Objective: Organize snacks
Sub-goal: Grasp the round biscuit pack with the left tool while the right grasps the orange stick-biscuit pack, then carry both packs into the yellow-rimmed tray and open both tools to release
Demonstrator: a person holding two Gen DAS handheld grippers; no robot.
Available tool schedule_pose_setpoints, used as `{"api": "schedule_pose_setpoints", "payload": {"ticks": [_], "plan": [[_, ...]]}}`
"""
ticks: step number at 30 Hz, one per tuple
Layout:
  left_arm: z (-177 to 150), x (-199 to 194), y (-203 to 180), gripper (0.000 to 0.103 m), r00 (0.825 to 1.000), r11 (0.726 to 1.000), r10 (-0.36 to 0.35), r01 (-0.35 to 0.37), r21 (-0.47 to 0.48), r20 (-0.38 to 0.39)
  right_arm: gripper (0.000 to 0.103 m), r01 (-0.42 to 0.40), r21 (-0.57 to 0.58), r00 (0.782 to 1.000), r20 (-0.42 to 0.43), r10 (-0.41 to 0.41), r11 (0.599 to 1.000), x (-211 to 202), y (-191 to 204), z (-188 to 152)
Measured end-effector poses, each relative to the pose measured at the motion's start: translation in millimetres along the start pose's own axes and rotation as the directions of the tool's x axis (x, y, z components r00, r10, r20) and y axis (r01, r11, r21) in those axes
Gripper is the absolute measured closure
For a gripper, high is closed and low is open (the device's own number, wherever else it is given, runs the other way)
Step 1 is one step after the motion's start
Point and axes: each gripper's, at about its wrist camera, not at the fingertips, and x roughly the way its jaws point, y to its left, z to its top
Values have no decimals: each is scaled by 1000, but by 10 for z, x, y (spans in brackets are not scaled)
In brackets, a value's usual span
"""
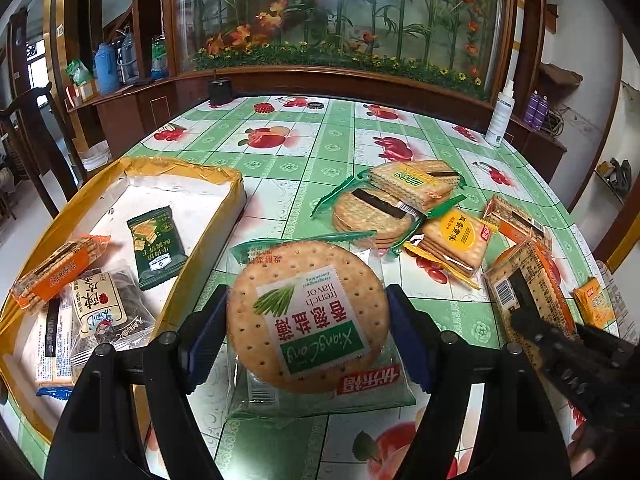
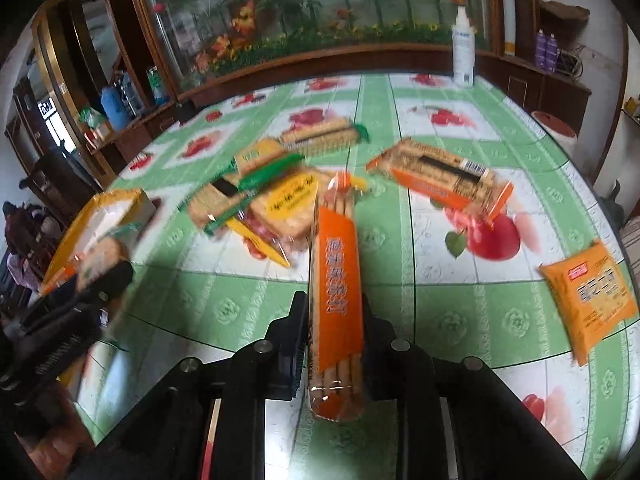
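Note:
My left gripper (image 1: 308,334) is shut on a round cracker pack (image 1: 308,304) with a green label, held above the tablecloth just right of the yellow-rimmed box (image 1: 192,168). The box holds several snack packs, among them a dark green pack (image 1: 156,248) and an orange pack (image 1: 52,272). My right gripper (image 2: 335,336) is shut on a long orange cracker pack (image 2: 336,264) that stands on edge between its pads. In the left wrist view that gripper sits at the lower right. Loose packs (image 1: 416,184) lie in a heap mid-table.
More packs lie on the green fruit-print tablecloth: an orange pack (image 2: 444,180) and a yellow-orange pack (image 2: 592,300) near the right edge. A white spray bottle (image 2: 463,52) stands at the far edge, a black object (image 1: 220,90) at the far left, a chair (image 1: 36,128) beside the table.

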Motion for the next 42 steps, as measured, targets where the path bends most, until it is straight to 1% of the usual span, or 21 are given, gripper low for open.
{"api": "schedule_pose_setpoints", "payload": {"ticks": [2,3,6,9,13,14,18,22,33,38,42], "plan": [[4,-4,8,27,1000,1000,-2,2,0,0,79,-5,-2,1000,-13,5,1000,51,-4,-20],[7,-10,17,27,1000,1000,-3,3,-1,1,81,-17,2,1000,-13,17,1000,65,-6,-26],[17,-49,49,27,1000,1000,-5,5,-6,11,83,-38,8,999,-10,38,999,64,-8,-29],[34,-109,86,27,1000,1000,-4,4,-12,25,83,-51,-6,999,10,51,999,17,39,-21],[63,-215,160,27,999,1000,10,-9,-24,51,83,-67,-37,996,54,69,997,-126,168,27],[76,-252,197,27,998,999,20,-19,-28,60,83,-81,-44,994,66,84,996,-172,213,49],[106,-331,353,27,995,998,54,-50,-50,80,83,-108,-87,988,100,117,990,-288,447,147],[124,-361,581,27,992,993,95,-88,-80,86,83,-144,-136,982,105,158,980,-288,754,247],[107,-368,1239,27,978,968,196,-182,-171,74,83,-236,-280,962,65,263,931,-115,1715,332],[95,-361,1466,27,972,956,226,-209,-204,65,84,-266,-322,954,48,296,909,-51,2029,359],[84,-349,1621,27,968,948,245,-227,-224,59,84,-278,-342,950,41,310,898,-2,2207,387]]}}
